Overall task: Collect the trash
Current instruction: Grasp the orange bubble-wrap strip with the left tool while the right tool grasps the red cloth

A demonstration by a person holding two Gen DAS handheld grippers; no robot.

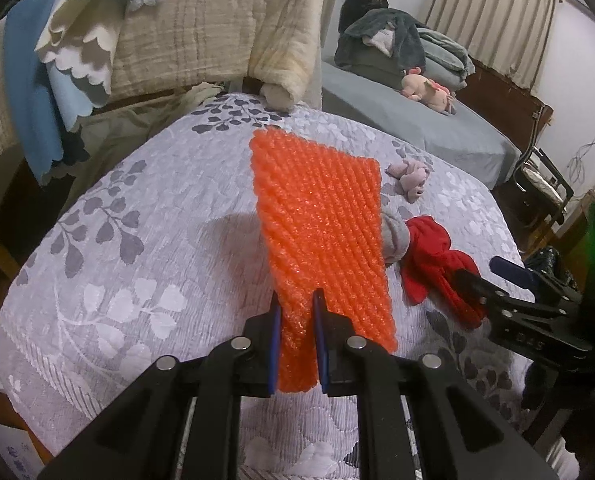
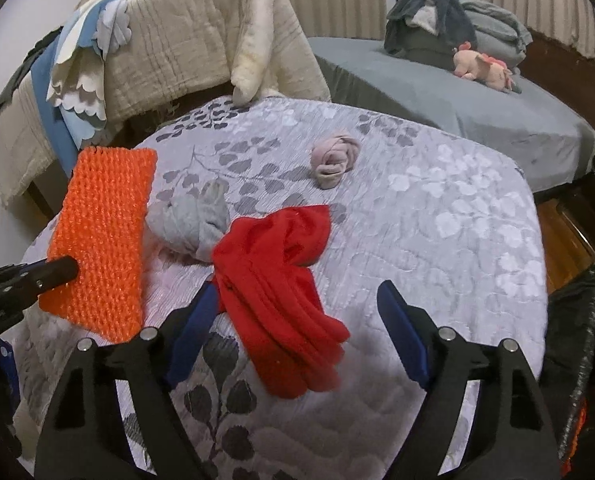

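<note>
My left gripper is shut on the near end of an orange foam net sleeve and holds it up above the quilted bed. The sleeve also shows at the left of the right wrist view, with the left gripper's finger on its edge. My right gripper is open and empty, its jaws on either side of a red cloth lying on the quilt. In the left wrist view the right gripper is at the right, next to the red cloth.
A grey rolled cloth and a pinkish rolled cloth lie on the patterned quilt. A beige blanket hangs behind. A grey bed with clothes and a plush toy stands at the back right. A black bag sits at the right.
</note>
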